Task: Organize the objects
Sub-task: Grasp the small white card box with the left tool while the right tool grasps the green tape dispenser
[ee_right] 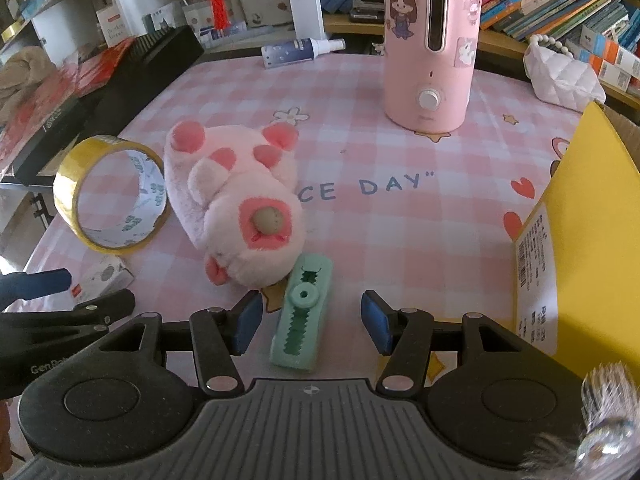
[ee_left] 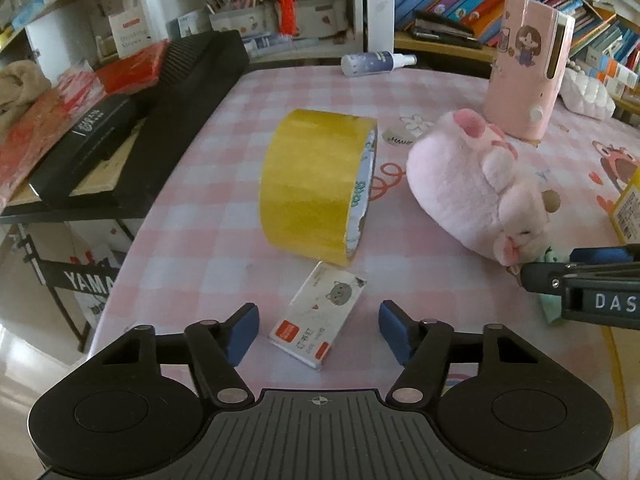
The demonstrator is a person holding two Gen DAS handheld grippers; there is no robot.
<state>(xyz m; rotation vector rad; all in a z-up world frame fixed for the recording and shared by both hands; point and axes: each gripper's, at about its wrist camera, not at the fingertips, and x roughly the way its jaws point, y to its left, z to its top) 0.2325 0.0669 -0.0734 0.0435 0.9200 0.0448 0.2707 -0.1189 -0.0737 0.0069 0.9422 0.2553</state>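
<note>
I had both tongs lowered over the pink checked tablecloth (ee_right: pixel 400 240), each one lined up on its own small thing. My left gripper (ee_left: pixel 319 330) stood open with the little white staple box (ee_left: pixel 318 316) lying between its blue pads (ee_left: pixel 243 332), at the lower middle of the left view, neither pad touching it; the box lay at a slant, so I judged I should turn the wrist to square the pads to its long sides before closing. My right gripper (ee_right: pixel 312 326) was likewise open around the green serrated holder (ee_right: pixel 302 314), low in the middle of the right view, with clear gaps on both sides. Its top end sat just beside the pink plush toy (ee_right: pixel 236 208), so I reckoned I should grip low on the body and lift straight, lest I drag the plush along. The yellow tape roll (ee_left: pixel 316 188) stood on edge right behind the staple box, a thing a careless lift could set rolling. As for writing, the cloth read "CE DAY" at the centre of the right view, a stand at the lower left of the left view showed "YAMA", and the right tongs seen at that view's right edge bore "DAS". The print on the yellow box (ee_right: pixel 580 248) was too small to read.
</note>
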